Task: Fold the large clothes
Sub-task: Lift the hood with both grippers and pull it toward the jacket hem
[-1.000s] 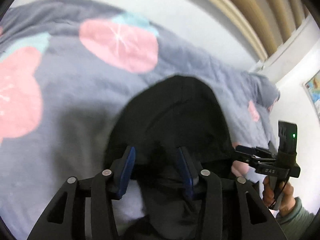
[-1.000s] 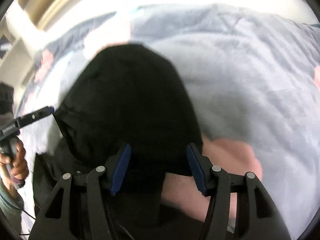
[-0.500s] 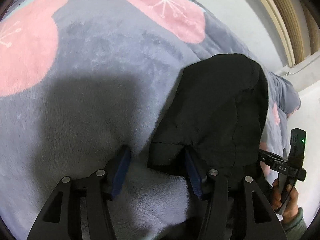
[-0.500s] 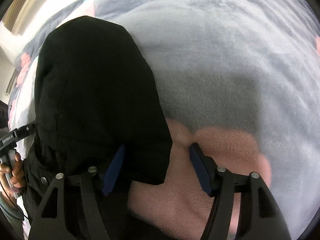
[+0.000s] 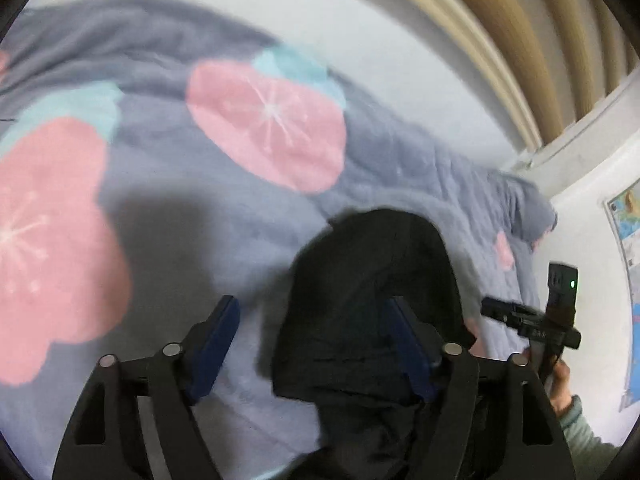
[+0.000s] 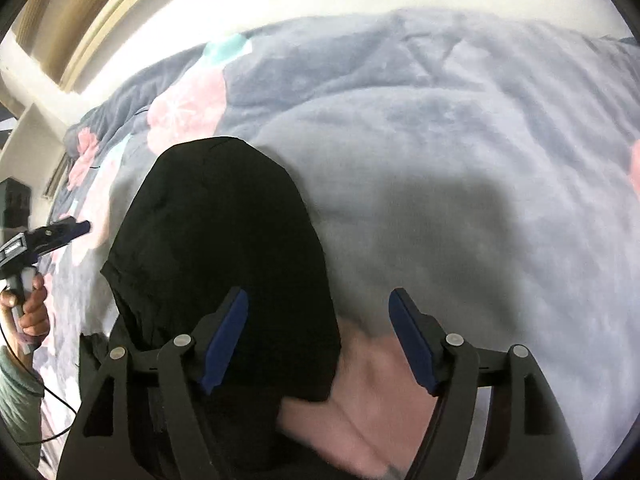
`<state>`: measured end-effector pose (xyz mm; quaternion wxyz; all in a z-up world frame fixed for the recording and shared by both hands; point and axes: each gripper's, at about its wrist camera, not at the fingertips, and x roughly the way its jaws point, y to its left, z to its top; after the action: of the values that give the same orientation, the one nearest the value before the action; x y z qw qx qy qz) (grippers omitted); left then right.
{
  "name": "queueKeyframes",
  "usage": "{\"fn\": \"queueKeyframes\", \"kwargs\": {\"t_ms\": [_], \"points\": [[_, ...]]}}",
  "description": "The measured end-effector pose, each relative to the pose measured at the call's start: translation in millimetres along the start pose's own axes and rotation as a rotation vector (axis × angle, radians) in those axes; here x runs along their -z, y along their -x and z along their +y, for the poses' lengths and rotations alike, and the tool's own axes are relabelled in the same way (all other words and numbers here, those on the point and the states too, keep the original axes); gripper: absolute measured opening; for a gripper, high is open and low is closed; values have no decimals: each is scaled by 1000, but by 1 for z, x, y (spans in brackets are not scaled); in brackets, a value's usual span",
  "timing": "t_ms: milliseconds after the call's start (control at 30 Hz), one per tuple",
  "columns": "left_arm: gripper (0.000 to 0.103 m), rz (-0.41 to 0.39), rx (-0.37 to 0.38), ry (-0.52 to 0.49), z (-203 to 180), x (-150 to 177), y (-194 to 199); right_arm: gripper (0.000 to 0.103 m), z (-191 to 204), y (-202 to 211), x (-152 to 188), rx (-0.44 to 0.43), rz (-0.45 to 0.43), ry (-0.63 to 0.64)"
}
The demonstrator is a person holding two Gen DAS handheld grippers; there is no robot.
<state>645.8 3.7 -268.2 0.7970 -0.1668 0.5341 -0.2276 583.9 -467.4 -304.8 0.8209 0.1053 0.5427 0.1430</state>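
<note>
Black garment [image 6: 224, 264] lying on the flower-patterned blanket [image 6: 460, 152] of the bed, its rounded end folded over and flat; the part nearest the cameras is bunched, so folding appears partly done with further folds left. Left claw [image 5: 310, 344] and right claw [image 6: 318, 336] both stand with jaws apart, gripping nothing. No legible writing or labels.

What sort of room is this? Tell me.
Likely a bedroom: a black garment lies on a plush grey floral blanket spread like bedding, with curtains and a wall poster nearby.
</note>
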Motion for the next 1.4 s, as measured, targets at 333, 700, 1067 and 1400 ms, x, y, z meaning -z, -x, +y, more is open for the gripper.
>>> {"fn": "queueKeyframes", "kwargs": {"t_ms": [333,700,1067,1400], "points": [[77,188,90,38,6,-13,-93,76,19,-71,-17,-155,157,32],[22,155,76,-124,-38,2,-92,26,55,-74,-28,-204,94,42],[19,-38,94,-307,-110,81,62,15,137,78,54,-93,-170,241],[19,-67,8,-412,-165,245,173,15,214,191,223,92,-302,369]]}}
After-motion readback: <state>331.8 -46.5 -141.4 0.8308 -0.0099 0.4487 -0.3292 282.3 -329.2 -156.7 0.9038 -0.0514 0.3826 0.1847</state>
